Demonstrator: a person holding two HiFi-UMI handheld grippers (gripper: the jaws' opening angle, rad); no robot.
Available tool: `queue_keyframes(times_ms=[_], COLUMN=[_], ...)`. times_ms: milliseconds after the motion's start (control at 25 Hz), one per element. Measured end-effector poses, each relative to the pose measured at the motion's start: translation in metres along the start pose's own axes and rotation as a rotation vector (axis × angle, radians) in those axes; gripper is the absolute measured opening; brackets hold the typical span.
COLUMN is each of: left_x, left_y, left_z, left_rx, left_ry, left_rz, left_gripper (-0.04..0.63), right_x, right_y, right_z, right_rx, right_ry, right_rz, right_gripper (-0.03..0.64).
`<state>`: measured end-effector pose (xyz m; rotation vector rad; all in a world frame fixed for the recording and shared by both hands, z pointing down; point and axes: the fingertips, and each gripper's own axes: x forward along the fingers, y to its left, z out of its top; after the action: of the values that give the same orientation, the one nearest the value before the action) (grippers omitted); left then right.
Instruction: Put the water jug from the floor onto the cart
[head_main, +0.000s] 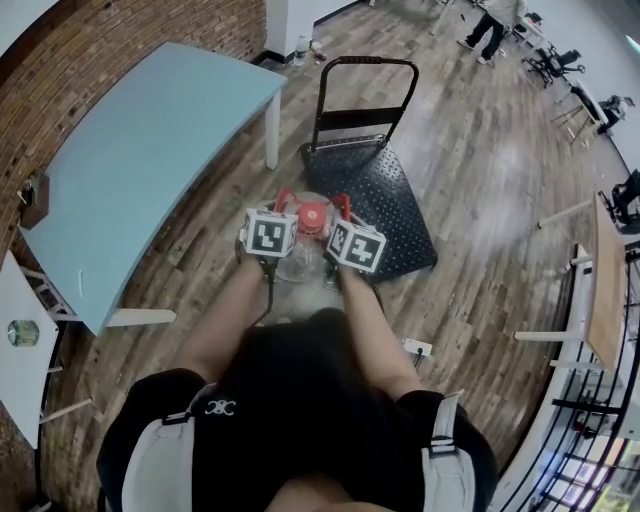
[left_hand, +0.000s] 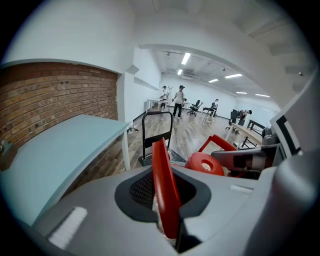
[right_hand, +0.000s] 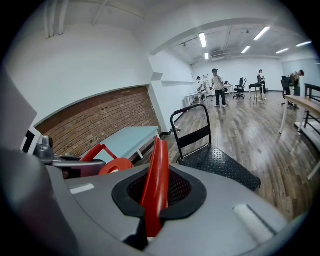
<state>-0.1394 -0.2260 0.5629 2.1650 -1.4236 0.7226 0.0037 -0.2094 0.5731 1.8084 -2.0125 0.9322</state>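
The water jug (head_main: 300, 260) is clear with a red cap (head_main: 313, 216) and a red handle on each side. It hangs off the floor in front of me, just short of the near edge of the black cart (head_main: 390, 205). My left gripper (head_main: 282, 207) is shut on the left red handle (left_hand: 165, 185). My right gripper (head_main: 343, 212) is shut on the right red handle (right_hand: 156, 180). The cap (left_hand: 205, 163) shows between both grippers. The cart's push bar (head_main: 365, 90) stands upright at its far end.
A light blue table (head_main: 150, 160) stands to the left along a brick wall (head_main: 130, 40), its white leg (head_main: 271, 130) close to the cart. A white table (head_main: 20, 350) is at far left. People (head_main: 490, 30) stand at the far end. A railing (head_main: 590, 400) runs along the right.
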Motion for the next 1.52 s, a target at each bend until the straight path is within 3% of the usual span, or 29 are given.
queue_keyframes(times_ms=[560, 800, 1080, 1520], left_x=[0.087, 0.142, 0.212, 0.316], left_y=[0.035, 0.042, 0.042, 0.039], left_z=[0.054, 0.078, 0.124, 0.171], left_rx=[0.051, 0.055, 0.05, 0.079], left_ry=[0.001, 0.069, 0.04, 0.103], left_rz=[-0.026, -0.037, -0.06, -0.08], left_gripper=[0.034, 0.034, 0.032, 0.029], right_x=[0.092, 0.138, 0.197, 0.273], right_y=[-0.01, -0.027, -0.059, -0.11], right_z=[0.041, 0.073, 0.117, 0.165], right_rx=[-0.017, -0.019, -0.015, 0.016], right_ry=[0.0, 0.005, 0.034, 0.129], right_rz=[-0.028, -0.053, -0.048, -0.064], right_gripper=[0.034, 0.034, 0.032, 0.034])
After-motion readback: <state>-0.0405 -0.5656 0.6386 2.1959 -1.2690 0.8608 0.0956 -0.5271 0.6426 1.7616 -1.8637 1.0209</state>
